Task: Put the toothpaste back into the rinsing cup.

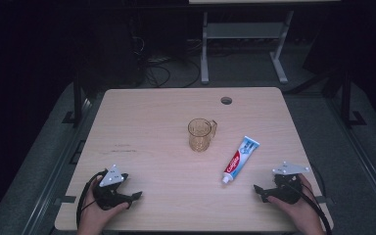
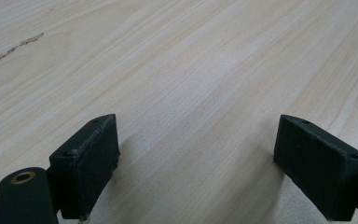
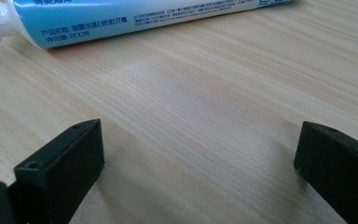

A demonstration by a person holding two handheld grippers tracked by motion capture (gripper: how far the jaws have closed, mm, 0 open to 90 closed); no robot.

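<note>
Looks like the very start of things here: both hands are parked at the near edge of the table (image 1: 127, 107) and nothing's been picked up yet. The right gripper (image 1: 260, 190) sits low with its jaws spread wide and nothing between them, and from the right gripper view (image 3: 198, 172) you can see the toothpaste tube (image 3: 135, 16) lying flat just ahead, white cap off toward 10 o'clock, body running across to about 1 o'clock. In the high view the toothpaste tube (image 1: 241, 159) is at roughly 11 o'clock from that gripper, near but not touching, cap end pointing back toward the person. The left gripper (image 1: 136, 196) is also released, jaws apart over bare wood in its own view (image 2: 196, 163), well apart from everything. The amber cup (image 1: 200, 134) stands upright near the middle of the table, handle on its right, about 1 o'clock from the left gripper and 10 o'clock from the tube. My guess is the next move is the right gripper sliding forward and left to straddle the tube across its width near the cap end, then closing. The tube lies flat, so the jaws need to come in low.
</note>
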